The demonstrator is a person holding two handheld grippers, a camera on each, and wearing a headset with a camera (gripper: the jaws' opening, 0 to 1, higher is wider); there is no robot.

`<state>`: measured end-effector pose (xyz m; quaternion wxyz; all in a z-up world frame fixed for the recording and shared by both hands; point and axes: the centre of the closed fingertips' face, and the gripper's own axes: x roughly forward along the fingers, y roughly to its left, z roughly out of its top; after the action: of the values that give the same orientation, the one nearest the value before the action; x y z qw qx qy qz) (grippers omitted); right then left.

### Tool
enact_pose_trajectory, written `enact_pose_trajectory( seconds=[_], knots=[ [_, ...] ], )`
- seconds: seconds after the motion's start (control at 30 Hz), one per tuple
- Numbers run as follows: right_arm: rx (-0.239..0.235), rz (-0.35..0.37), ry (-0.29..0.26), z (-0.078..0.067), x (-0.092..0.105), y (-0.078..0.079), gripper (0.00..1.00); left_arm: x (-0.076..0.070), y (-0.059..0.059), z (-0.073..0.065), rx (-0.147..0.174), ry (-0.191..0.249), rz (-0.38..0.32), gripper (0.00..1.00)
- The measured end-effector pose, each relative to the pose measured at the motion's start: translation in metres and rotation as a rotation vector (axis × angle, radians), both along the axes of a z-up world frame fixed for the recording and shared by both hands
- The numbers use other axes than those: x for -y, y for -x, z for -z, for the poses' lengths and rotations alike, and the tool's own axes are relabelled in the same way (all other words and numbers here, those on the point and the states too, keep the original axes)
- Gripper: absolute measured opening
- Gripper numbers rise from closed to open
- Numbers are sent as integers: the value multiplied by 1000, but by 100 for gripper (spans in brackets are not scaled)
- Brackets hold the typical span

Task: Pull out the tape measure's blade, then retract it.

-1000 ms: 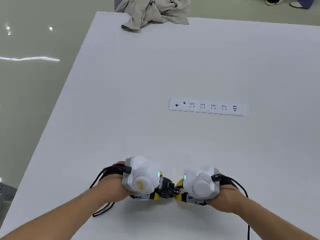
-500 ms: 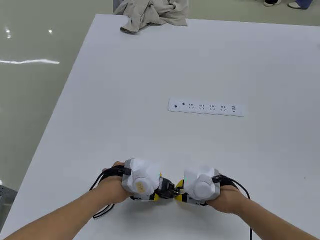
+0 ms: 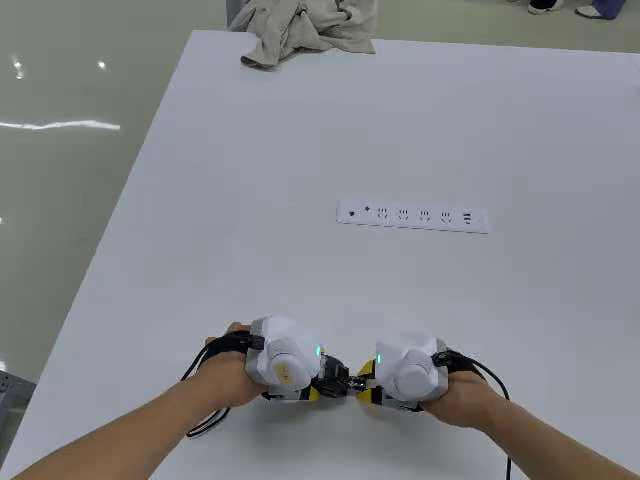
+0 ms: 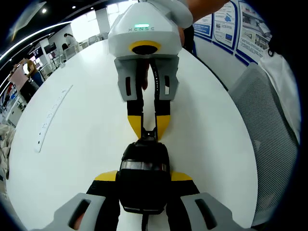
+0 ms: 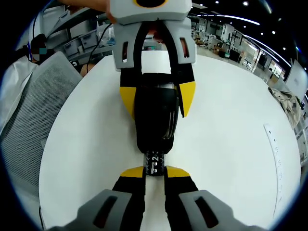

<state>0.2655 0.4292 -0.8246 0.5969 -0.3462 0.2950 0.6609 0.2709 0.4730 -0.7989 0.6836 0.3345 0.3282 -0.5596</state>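
Two tools were in my hands, facing each other tip to tip over the near edge of the white tabletop (image 3: 300,150). One tape measure (image 5: 155,115), black-cased, lay between them, just above the surface.

My left tool (image 4: 143,176) was closed on the case, one yellow-tipped jaw on each flank. My right tool (image 5: 155,172) was pinched down on the blade (image 5: 155,163), its jaws nearly together. One short length of blade showed between case and jaws, with the figure 2 legible on it. In the left gripper view the right tool's two yellow tips met just in front of the case mouth.

Further items counted on the tabletop: one white power strip (image 3: 412,215) at mid-table, well apart from the tools, and one crumpled grey cloth (image 3: 300,25) at the far edge. One grey mesh chair back (image 4: 269,120) stood beside the tabletop. Black cables (image 3: 200,360) trailed from both tools; I could not tell their count.
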Motion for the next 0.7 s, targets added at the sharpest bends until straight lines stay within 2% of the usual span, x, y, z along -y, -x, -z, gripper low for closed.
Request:
enact_pose_trajectory(
  seconds=[0.7],
  knots=[
    [4,20,19,3,24,-3,14,0,0,1,2,-20,-2,34]
  ],
)
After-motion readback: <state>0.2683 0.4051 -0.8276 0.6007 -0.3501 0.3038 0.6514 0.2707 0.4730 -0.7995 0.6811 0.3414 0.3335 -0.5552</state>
